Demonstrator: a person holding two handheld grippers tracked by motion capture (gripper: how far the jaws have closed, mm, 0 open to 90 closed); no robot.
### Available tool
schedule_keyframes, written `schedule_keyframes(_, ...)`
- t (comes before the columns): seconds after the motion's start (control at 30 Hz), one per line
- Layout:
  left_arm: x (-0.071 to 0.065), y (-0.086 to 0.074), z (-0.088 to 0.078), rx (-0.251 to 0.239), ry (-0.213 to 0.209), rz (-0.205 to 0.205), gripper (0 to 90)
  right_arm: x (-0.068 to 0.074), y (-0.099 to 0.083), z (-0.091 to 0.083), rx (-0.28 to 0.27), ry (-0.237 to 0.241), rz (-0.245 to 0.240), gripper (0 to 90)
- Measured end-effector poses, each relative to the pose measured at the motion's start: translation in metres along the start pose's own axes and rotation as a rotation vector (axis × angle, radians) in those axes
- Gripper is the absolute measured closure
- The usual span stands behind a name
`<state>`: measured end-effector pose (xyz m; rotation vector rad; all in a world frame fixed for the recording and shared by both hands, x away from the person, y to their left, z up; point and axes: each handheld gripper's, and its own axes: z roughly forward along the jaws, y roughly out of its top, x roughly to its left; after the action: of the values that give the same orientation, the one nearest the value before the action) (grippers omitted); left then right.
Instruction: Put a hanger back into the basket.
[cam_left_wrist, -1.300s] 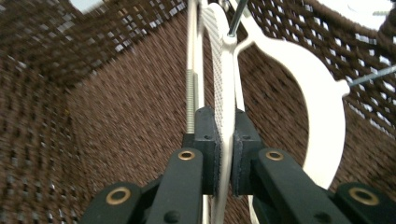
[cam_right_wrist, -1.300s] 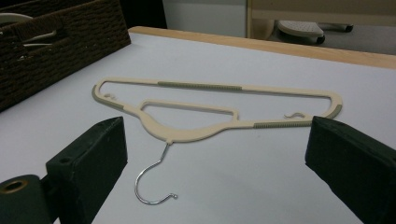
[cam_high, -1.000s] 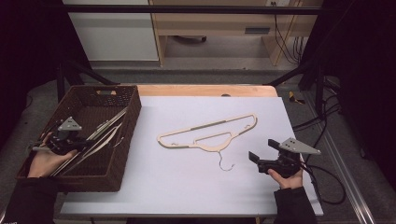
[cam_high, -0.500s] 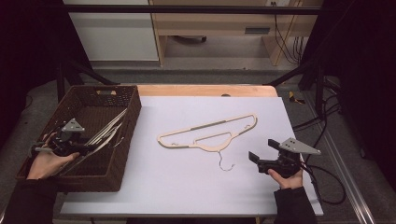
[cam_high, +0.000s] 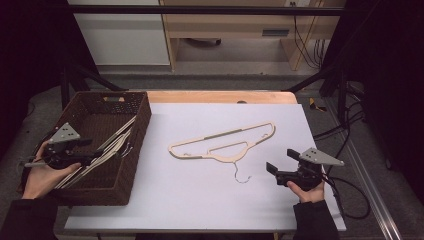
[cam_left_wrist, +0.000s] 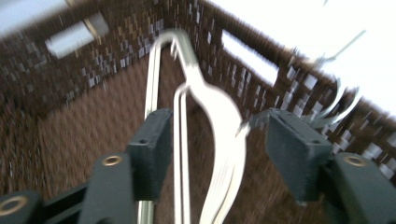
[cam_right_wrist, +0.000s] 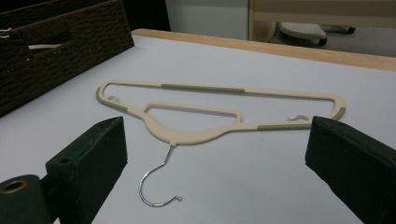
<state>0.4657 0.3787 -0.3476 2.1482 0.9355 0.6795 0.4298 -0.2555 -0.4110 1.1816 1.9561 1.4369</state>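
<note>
Left hand (cam_high: 42, 175) is positioned at the near left corner of the woven basket (cam_high: 134, 150), forearm entering from the bottom edge, with the left gripper (cam_high: 95, 154) held roughly level and pointing across the basket interior. Its jaws have just been opening and stand partly apart. In the left gripper view, the pale hangers in the basket (cam_left_wrist: 219, 140) run lengthwise up between the two pads; one thin bar lies just beside the left pad, the broader shoulder piece sits near the middle of the gap, and neither pad is seen pressing on them. That view is blurred, so finer contact cannot be judged. From above, these hangers lie slanted in the basket, their far ends resting against the wall on the worktop side.

Right hand (cam_high: 307, 187) rests at the near right of the white worktop (cam_high: 200, 200), right gripper (cam_high: 272, 172) level and aimed towards the centre. Its jaws are wide apart with nothing between them. A single cream hanger (cam_right_wrist: 219, 114) lies flat on the worktop ahead of these jaws, clear of them, its wire hook (cam_right_wrist: 156, 186) pointing towards the gripper.
</note>
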Motion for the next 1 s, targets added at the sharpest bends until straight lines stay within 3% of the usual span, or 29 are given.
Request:
schedule_keyframes(0.23,-0.028,0.02,-0.008,-0.209,0.016,-0.049,24.1,0.001,0.002,-0.001,-0.003,-0.007,0.003,6.0)
schedule_keyframes(0.27,-0.028,0.02,-0.008,-0.209,0.016,-0.049,21.1,0.001,0.002,-0.001,-0.003,-0.007,0.004,6.0)
schedule_keyframes(0.3,-0.037,0.027,-0.009,-0.266,0.01,-0.054,18.7,0.002,0.002,-0.001,-0.002,-0.011,0.007,6.0)
schedule_keyframes(0.47,-0.066,0.044,-0.002,-0.394,-0.016,-0.051,14.9,0.005,0.003,0.001,0.003,-0.011,0.005,5.8)
schedule_keyframes(0.63,-0.095,0.052,0.008,-0.434,-0.075,-0.038,12.0,0.007,0.005,0.0,-0.001,-0.01,0.001,5.8)
schedule_keyframes(0.83,-0.126,0.061,0.023,-0.436,-0.152,-0.046,8.1,0.011,0.007,0.001,-0.002,-0.006,-0.003,5.7)
schedule_keyframes(1.0,-0.144,0.064,0.047,-0.423,-0.221,-0.092,7.1,0.015,0.007,0.005,0.005,-0.009,0.008,5.3)
